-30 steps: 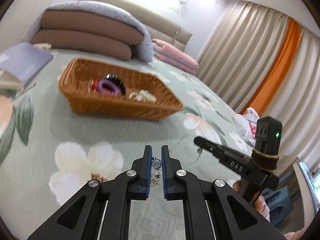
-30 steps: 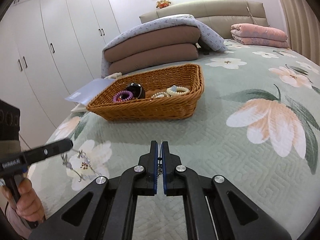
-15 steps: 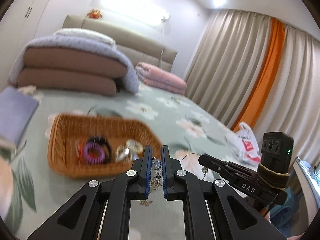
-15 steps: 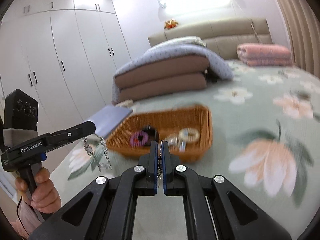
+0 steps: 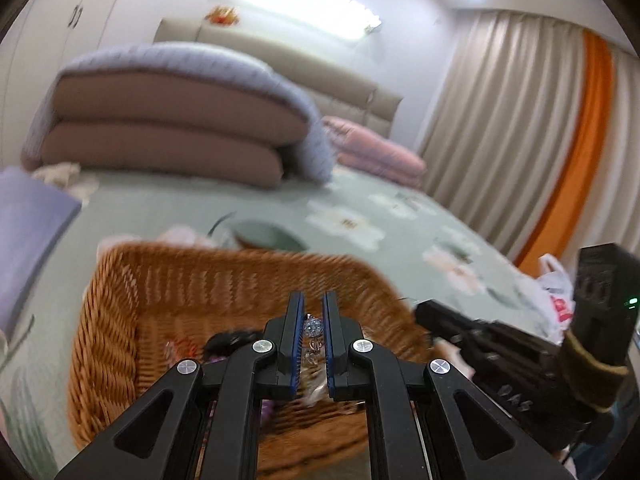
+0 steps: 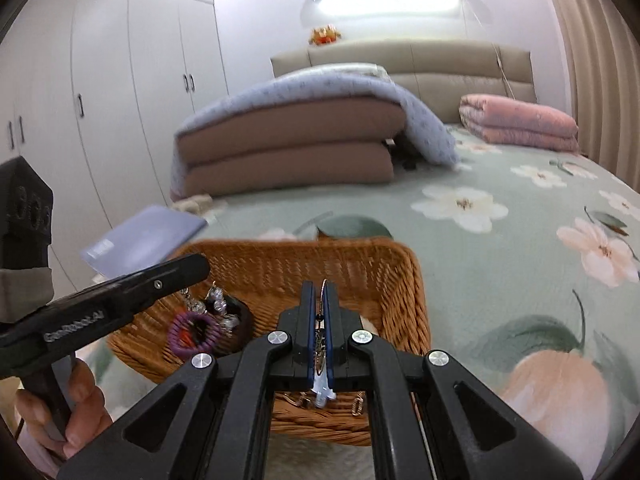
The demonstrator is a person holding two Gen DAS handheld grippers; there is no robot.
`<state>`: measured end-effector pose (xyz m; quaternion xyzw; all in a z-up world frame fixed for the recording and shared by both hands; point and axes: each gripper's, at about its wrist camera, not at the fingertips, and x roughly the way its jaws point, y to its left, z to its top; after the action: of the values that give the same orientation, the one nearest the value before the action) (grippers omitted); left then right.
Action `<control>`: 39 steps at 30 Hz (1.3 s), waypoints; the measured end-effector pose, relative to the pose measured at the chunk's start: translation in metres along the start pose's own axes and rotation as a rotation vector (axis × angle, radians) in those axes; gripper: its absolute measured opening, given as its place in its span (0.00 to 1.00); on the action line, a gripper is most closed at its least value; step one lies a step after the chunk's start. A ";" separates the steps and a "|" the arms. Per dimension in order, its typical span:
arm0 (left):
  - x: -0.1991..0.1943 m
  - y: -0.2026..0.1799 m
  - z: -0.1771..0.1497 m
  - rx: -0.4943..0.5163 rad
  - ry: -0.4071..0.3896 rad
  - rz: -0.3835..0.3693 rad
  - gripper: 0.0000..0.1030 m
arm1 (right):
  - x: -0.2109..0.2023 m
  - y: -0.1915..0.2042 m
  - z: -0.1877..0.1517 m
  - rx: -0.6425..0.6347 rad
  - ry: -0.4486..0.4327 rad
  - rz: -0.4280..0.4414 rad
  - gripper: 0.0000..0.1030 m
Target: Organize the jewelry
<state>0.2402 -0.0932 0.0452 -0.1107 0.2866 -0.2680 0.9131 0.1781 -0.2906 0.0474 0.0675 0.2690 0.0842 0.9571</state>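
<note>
Both grippers are clamping one necklace (image 6: 320,342): left gripper (image 5: 313,312) is pinching the crystal-bead end, right gripper (image 6: 319,300) is squeezing the thin chain end. It's hanging over the basket (image 6: 412,280), near its front edge. The middle stretch is hidden behind the jaws, so its long axis is hard to call. A purple hair tie (image 6: 194,330) is sitting in the basket's left corner, the rest blurry.
</note>
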 end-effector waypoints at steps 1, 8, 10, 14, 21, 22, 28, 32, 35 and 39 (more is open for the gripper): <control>0.003 0.001 -0.002 -0.005 0.005 0.004 0.09 | 0.002 -0.001 -0.001 0.005 0.004 0.006 0.05; 0.007 -0.004 -0.010 0.039 0.002 0.090 0.16 | 0.011 -0.005 -0.008 0.008 0.027 -0.027 0.09; 0.003 0.002 -0.010 0.008 -0.001 0.086 0.43 | 0.011 -0.008 -0.008 0.024 0.030 -0.022 0.22; -0.014 0.012 -0.008 -0.033 -0.066 0.080 0.61 | 0.002 -0.015 -0.008 0.046 -0.009 -0.030 0.40; -0.041 0.006 -0.013 -0.027 -0.127 0.131 0.61 | -0.022 -0.010 -0.013 0.031 -0.079 -0.110 0.40; -0.047 0.003 -0.014 -0.018 -0.140 0.144 0.61 | -0.028 -0.007 -0.014 0.023 -0.091 -0.124 0.40; -0.082 -0.017 -0.053 0.035 -0.136 0.208 0.61 | -0.077 0.012 -0.041 0.019 -0.124 -0.115 0.47; -0.106 -0.026 -0.079 0.041 -0.103 0.224 0.61 | -0.106 0.025 -0.063 0.017 -0.114 -0.105 0.50; -0.122 -0.033 -0.094 0.063 -0.097 0.238 0.61 | -0.127 0.035 -0.080 0.019 -0.116 -0.103 0.58; -0.134 -0.036 -0.117 0.092 -0.113 0.311 0.66 | -0.140 0.047 -0.103 -0.018 -0.167 -0.154 0.69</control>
<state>0.0642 -0.0551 0.0250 -0.0380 0.2360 -0.1298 0.9623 -0.0003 -0.2634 0.0388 0.0448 0.1918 0.0068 0.9804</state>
